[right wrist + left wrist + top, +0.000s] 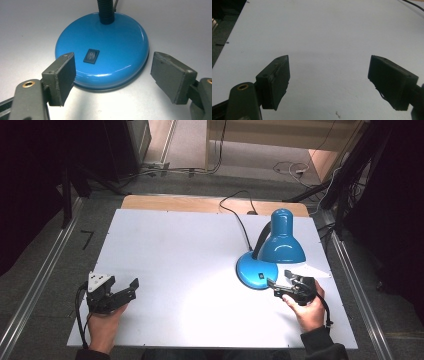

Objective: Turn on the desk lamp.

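A blue desk lamp [280,240] stands at the right of the white table, lit, its shade casting a bright patch on the board. Its round base [105,45] carries a black rocker switch [91,56] and a black flexible neck. My right gripper [280,282] is open right beside the base, one jaw on each side of its near rim in the right gripper view, touching nothing. My left gripper [126,290] is open over bare table at the near left, with nothing between its jaws [329,82].
The lamp's black cord [239,220] runs from the base to the table's far edge. A wooden board [200,202] shows behind the white top [175,245]. Metal rails [40,285] flank the table; cables lie on the floor beyond.
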A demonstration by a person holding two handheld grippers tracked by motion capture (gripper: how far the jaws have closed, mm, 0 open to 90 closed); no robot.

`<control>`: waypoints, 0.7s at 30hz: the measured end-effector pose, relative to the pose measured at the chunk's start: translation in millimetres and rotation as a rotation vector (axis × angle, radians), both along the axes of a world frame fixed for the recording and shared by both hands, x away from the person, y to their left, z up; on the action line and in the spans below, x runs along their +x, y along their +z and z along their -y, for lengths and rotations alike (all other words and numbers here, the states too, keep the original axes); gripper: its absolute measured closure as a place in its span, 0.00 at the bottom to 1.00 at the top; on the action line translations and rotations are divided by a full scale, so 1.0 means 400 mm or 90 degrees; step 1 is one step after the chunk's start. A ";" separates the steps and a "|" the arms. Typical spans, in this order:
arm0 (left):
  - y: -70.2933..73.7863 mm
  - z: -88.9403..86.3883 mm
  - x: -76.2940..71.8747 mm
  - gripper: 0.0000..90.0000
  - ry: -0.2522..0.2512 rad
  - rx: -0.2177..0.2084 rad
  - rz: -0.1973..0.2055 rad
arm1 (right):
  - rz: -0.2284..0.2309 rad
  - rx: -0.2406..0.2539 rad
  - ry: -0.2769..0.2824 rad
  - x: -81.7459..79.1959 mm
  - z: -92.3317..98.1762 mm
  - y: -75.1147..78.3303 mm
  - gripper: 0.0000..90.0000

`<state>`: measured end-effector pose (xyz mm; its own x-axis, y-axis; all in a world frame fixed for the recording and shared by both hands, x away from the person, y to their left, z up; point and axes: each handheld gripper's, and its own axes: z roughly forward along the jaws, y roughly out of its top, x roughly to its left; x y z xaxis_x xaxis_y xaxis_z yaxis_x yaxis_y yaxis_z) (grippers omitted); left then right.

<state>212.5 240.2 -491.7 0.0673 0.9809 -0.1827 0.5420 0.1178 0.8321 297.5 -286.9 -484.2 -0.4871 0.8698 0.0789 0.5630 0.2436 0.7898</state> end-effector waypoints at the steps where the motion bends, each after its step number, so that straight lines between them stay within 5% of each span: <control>1: 0.000 0.000 0.000 0.20 -0.001 0.001 0.000 | -0.001 0.002 -0.001 -0.001 0.002 0.001 0.21; 21: 0.000 0.002 -0.001 0.20 0.001 0.003 0.000 | -0.001 0.003 -0.026 -0.023 0.062 0.005 0.21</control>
